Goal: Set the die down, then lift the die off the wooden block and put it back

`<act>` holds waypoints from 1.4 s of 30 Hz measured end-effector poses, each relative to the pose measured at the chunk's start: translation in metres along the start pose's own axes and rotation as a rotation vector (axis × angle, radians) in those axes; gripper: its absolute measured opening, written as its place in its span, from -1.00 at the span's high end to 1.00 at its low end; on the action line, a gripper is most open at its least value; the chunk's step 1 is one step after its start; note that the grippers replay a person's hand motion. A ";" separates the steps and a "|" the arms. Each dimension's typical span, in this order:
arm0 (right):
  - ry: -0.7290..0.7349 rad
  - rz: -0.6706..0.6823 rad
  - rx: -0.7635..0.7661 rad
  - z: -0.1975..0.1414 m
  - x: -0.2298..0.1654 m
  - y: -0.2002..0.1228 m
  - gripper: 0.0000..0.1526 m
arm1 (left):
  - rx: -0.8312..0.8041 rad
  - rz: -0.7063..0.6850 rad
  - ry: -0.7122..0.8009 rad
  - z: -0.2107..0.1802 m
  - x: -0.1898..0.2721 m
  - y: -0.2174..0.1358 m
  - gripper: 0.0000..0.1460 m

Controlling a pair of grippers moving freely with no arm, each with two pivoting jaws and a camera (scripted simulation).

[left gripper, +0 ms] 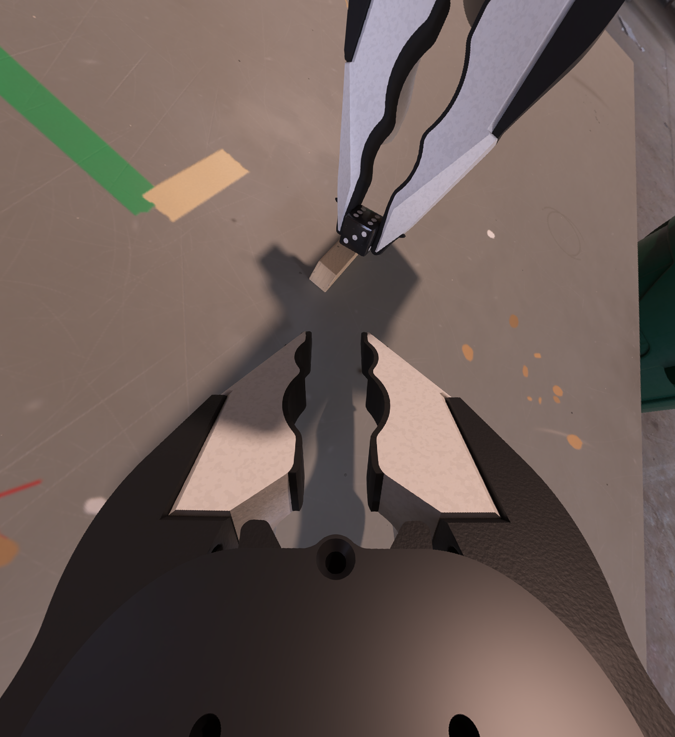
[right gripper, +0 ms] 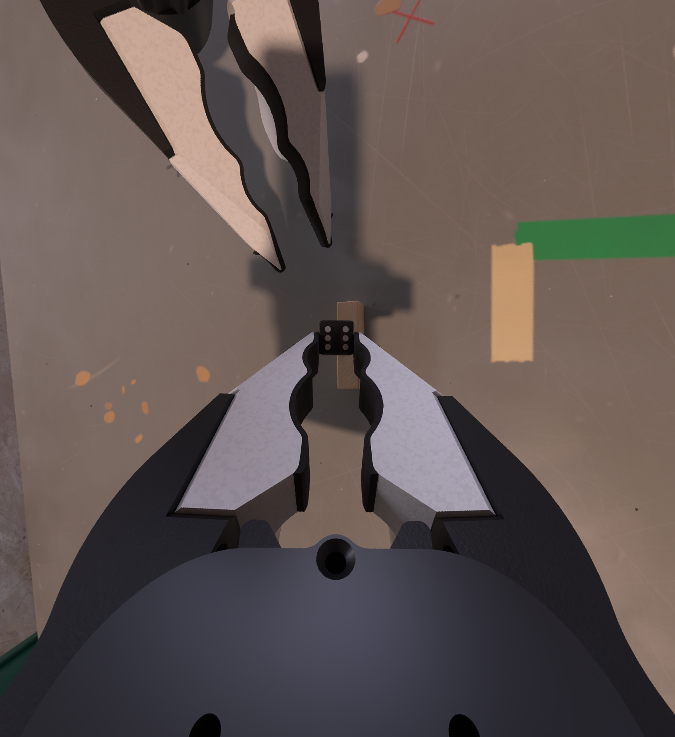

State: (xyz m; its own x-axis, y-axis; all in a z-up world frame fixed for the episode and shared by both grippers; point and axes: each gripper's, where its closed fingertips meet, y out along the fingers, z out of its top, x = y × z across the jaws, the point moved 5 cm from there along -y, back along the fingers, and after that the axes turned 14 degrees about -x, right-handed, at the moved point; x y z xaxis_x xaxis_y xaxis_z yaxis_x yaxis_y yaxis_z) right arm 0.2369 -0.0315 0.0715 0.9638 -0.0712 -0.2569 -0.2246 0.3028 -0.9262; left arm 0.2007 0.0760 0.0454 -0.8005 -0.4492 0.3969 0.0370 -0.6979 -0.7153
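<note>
— While the black die (right gripper: 336, 337) is pinched between the right gripper's (right gripper: 336, 339) fingertips, where is it held?
— Above the wooden block (right gripper: 348, 373).
— And the left gripper (left gripper: 336, 339)?
— It is kept parted, empty, pointed downward at the table (left gripper: 88, 319).

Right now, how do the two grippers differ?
The right gripper, with grey pads, is shut on the black die above the wooden block. The left gripper, with tan pads, holds nothing; its jaws stand apart. The right gripper's tips sit at the block, while the left gripper's tips are clear of it. Both share dark bodies, wavy pad edges and point down at the table.
</note>
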 end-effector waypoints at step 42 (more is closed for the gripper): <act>0.001 0.010 0.007 -0.001 0.002 0.002 0.79 | -0.001 0.003 0.000 0.000 0.000 0.000 0.67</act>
State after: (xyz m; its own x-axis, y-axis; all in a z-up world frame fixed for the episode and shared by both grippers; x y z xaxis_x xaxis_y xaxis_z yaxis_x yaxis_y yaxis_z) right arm 0.2377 -0.0318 0.0686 0.9614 -0.0691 -0.2663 -0.2330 0.3098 -0.9218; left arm 0.2007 0.0759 0.0453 -0.8005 -0.4510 0.3948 0.0388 -0.6963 -0.7167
